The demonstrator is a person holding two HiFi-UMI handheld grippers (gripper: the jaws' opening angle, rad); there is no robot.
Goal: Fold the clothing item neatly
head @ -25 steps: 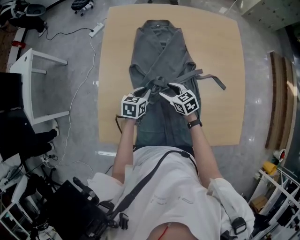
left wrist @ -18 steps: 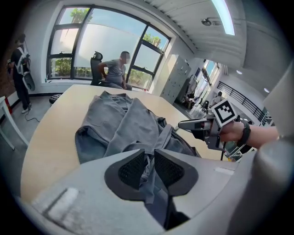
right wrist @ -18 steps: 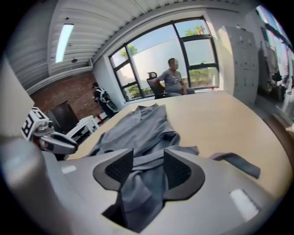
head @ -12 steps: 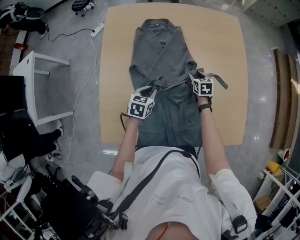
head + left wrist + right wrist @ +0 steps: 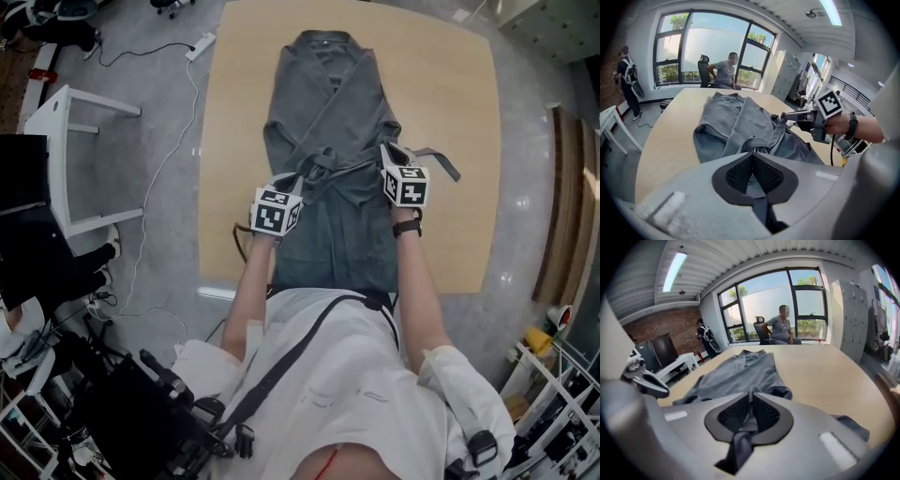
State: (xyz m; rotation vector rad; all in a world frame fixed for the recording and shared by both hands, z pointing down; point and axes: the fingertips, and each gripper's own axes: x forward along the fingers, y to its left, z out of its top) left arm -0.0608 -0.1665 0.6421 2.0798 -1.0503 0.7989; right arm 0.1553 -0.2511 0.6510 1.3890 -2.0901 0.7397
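The grey robe (image 5: 328, 94) lies flat along the middle of the wooden worktop (image 5: 234, 122), with its collar toward the top of the frame. Just left of centre, the left tool (image 5: 300, 180) is clenched on the belt (image 5: 349, 169) at the waist knot. Right of centre, at the robe's edge, the right tool (image 5: 388, 150) is closing with belt fabric pinched between its pads.
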